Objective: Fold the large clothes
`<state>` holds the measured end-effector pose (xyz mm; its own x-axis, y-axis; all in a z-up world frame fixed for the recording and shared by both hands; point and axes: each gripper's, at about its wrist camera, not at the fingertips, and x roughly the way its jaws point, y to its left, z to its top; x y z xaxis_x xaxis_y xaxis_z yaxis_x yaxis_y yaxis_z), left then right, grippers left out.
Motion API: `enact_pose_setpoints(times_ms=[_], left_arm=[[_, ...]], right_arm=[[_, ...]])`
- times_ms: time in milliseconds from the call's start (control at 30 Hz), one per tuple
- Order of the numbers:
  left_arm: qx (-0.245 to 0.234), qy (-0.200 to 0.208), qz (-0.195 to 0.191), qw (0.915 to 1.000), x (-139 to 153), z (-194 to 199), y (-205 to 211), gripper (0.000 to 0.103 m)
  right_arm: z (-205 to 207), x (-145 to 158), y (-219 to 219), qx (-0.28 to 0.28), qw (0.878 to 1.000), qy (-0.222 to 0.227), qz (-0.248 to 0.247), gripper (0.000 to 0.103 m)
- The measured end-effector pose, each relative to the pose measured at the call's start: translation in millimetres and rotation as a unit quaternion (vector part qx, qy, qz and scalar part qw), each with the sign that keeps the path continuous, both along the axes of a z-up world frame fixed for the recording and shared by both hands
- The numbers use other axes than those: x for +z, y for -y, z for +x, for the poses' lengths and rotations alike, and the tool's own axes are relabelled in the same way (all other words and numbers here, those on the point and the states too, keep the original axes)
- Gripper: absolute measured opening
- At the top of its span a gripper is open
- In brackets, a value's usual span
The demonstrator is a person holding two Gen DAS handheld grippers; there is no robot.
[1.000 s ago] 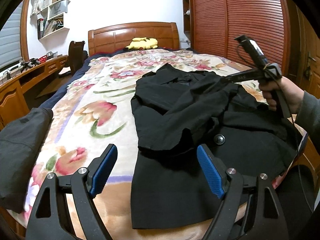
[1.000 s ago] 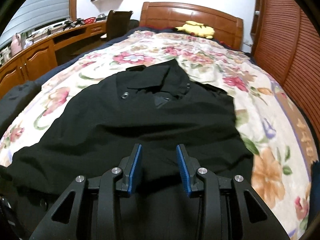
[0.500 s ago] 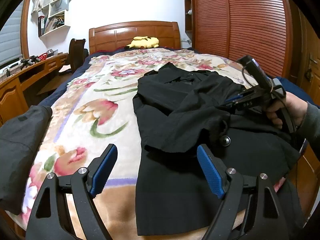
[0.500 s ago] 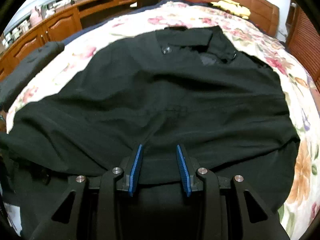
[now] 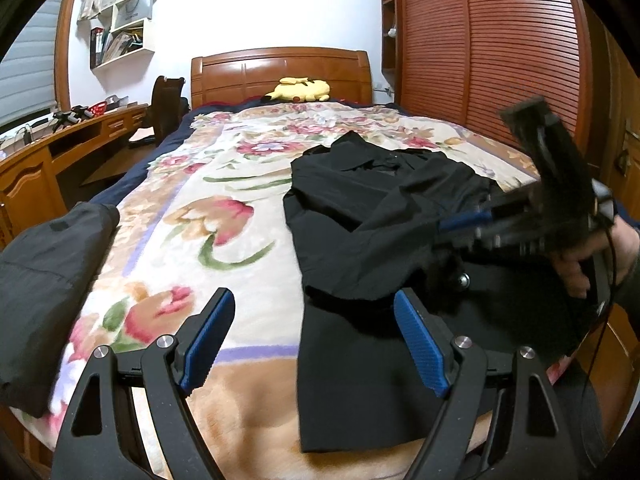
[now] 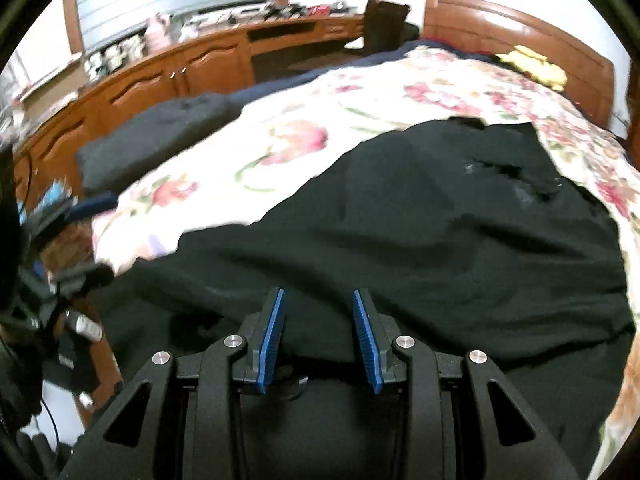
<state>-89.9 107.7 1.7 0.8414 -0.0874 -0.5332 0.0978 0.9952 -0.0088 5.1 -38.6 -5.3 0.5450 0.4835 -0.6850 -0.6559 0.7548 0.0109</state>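
A large black coat (image 5: 372, 240) lies on the floral bedspread (image 5: 208, 216), one side folded over itself, a metal button (image 5: 464, 279) showing. My left gripper (image 5: 316, 332) is open and empty, held above the bed's near edge left of the coat. My right gripper (image 6: 318, 334) has its blue pads part open with a fold of the black coat (image 6: 400, 232) between them; whether it grips is unclear. It also shows in the left wrist view (image 5: 472, 220), low over the coat's right side.
A folded dark grey garment (image 5: 44, 272) lies at the bed's left edge. A yellow plush toy (image 5: 300, 89) sits by the wooden headboard (image 5: 280, 72). A wooden desk (image 5: 48, 160) runs along the left, a slatted wardrobe (image 5: 488, 48) along the right.
My right gripper has dropped lower and swung left across the coat, carrying the fold with it. My left gripper has stayed open and has shifted slightly.
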Motion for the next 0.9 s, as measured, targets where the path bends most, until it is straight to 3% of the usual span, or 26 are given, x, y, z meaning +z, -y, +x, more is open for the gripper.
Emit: enact_pose_setpoints(times_ms=[133,200,500,700,900], left_arm=[[0.004,-0.003,-0.004,1.0000,-1,-1,-5,0.082],[0.004,-0.004,-0.006,1.0000,-2,-1,-5,0.082],[-0.009,-0.011,-0.006,0.9999,-9,-3,5,0.082],[-0.010,-0.027,-0.005,0.9996,-21,-3,9,0.082],[-0.007,-0.039,-0.003,0.9992,-29,-5,12,0.082]], right_arm=[[4,-38,-15,0.004,0.999,-0.026,-0.043,0.037],[7,-47,-17,-0.001,0.999,-0.027,-0.041,0.037],[-27,-26,24,-0.053,0.998,0.019,0.000,0.037],[-69,-24,82,-0.140,0.988,0.067,-0.002,0.065],[-93,-37,146,-0.230,0.971,0.056,0.010,0.066]])
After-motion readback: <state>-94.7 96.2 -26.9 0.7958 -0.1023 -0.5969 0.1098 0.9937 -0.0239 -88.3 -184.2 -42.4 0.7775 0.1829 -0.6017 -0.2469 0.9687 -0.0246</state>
